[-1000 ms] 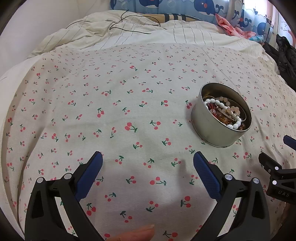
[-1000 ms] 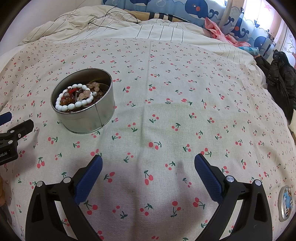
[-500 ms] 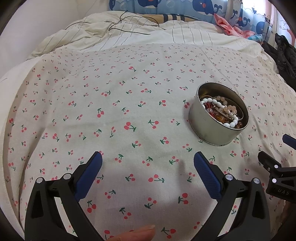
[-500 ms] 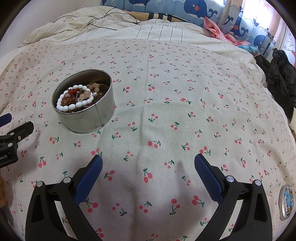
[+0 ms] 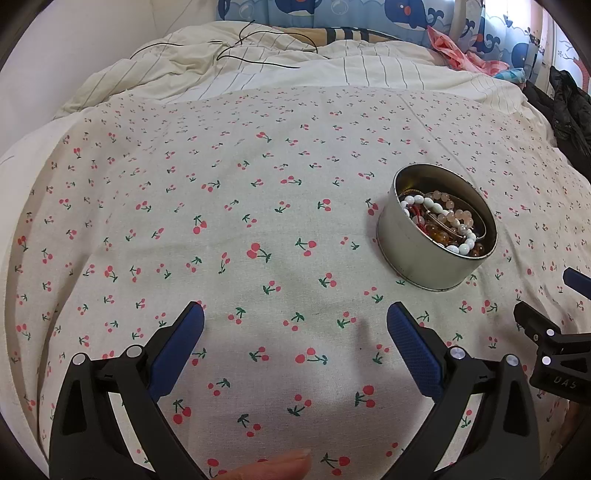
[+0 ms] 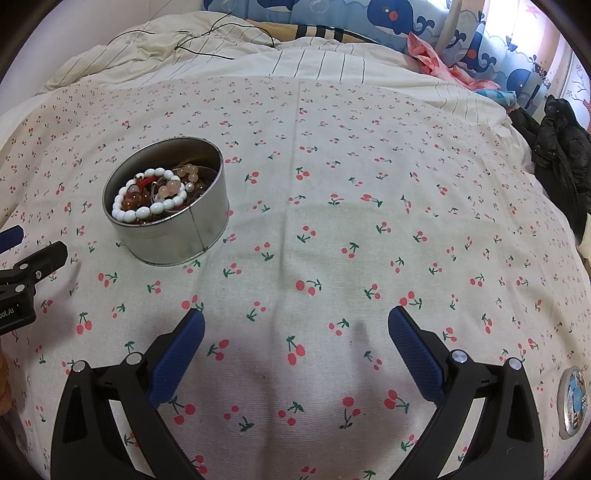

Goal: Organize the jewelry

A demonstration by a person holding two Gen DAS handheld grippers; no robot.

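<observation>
A round silver tin (image 5: 410, 254) (image 6: 207, 229) stands on the cherry-print cloth (image 5: 258, 206) (image 6: 332, 221). It holds several bead bracelets, with a white one (image 5: 432, 206) (image 6: 147, 210) on top of pink and amber ones. My left gripper (image 5: 295, 325) is open and empty, low over the cloth, with the tin ahead to its right. My right gripper (image 6: 295, 325) is open and empty, with the tin ahead to its left. The tin's round lid (image 6: 572, 402) lies on the cloth at the right gripper's far right.
A striped duvet (image 5: 332, 70) with a thin black cable (image 5: 258, 62) lies behind the cloth. Whale-print pillows (image 6: 332, 14) line the back. A black jacket (image 6: 561, 155) is heaped at the right edge. Pink fabric (image 6: 432, 55) lies near the pillows.
Both grippers have drawn slightly back from the tin, so it sits a little farther off in each view. Both stay open and empty.
</observation>
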